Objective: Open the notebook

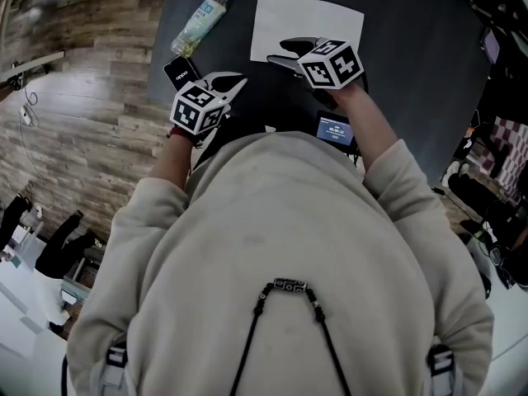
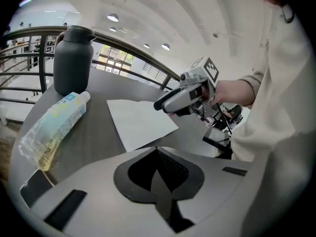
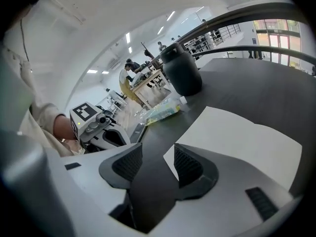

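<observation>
Dark table close below: left gripper pinched closed, empty; right gripper gaping wide, empty — poised just beside the near corner of the flat white notebook. Best, probably, to catch only the cover's edge, then lift gently.

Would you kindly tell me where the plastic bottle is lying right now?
In the head view, the plastic bottle lies on its side at the far left of the dark table, left of the white notebook and just beyond the phone.
</observation>
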`<state>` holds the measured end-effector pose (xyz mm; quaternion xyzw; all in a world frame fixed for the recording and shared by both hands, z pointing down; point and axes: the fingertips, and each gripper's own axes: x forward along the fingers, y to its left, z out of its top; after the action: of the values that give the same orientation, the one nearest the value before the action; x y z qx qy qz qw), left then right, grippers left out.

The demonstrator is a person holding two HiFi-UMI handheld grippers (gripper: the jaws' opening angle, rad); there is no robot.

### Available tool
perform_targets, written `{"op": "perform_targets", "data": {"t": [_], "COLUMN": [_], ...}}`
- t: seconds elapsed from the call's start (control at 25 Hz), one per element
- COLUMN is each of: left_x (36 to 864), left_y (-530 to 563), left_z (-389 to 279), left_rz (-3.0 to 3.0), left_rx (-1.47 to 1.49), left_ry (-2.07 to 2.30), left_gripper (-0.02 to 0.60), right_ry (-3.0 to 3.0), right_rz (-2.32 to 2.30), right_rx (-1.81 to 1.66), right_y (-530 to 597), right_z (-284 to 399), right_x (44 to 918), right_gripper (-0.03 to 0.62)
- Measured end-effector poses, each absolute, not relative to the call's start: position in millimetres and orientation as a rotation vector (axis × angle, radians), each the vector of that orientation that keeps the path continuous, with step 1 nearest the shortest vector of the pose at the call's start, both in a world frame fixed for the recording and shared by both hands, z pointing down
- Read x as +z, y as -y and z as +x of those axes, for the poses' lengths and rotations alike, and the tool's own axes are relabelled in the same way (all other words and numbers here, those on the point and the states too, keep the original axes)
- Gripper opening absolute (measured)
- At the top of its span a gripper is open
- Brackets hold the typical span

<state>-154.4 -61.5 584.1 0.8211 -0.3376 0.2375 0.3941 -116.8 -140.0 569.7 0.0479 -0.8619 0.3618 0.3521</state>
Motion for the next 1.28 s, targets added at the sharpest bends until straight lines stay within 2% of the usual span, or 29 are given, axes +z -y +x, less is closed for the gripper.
{"op": "perform_targets", "data": {"t": [0.24, 0.32, 0.6, 0.84, 1.08, 1.28], "left_x": [561.0, 557.7, 528.8, 467.8, 400.5, 374.9], "left_y": [87.0, 92.7, 116.9, 154.0, 178.8, 182.8], "left_z": [-135.3, -125.4, -88.2, -46.6, -20.9, -12.9], "left_rz": [2.105, 2.119, 2.175, 2.377, 2.539, 2.601], "left_rx": [0.487, 0.479, 0.380, 0.353, 0.264, 0.217], "left_ry": [0.833, 0.806, 0.724, 0.649, 0.622, 0.599], "left_gripper": [0.002, 0.002, 0.002, 0.002, 0.002, 0.002], "right_ry": [2.287, 2.288, 2.377, 2.585, 2.800, 2.859], "right_rz": [0.257, 0.319, 0.540, 0.726, 0.782, 0.810], "right_rx": [1.027, 1.091, 1.258, 1.085, 0.836, 0.776], "right_y": [160.4, 163.0, 161.1, 182.6, 194.4, 186.1], "right_z": [-78.4, -58.0, 10.9, 45.6, 42.3, 35.4], "right_x": [556.0, 556.9, 525.2, 437.0, 349.8, 327.8], "right_gripper": [0.041, 0.022, 0.018, 0.018, 0.017, 0.017]}}
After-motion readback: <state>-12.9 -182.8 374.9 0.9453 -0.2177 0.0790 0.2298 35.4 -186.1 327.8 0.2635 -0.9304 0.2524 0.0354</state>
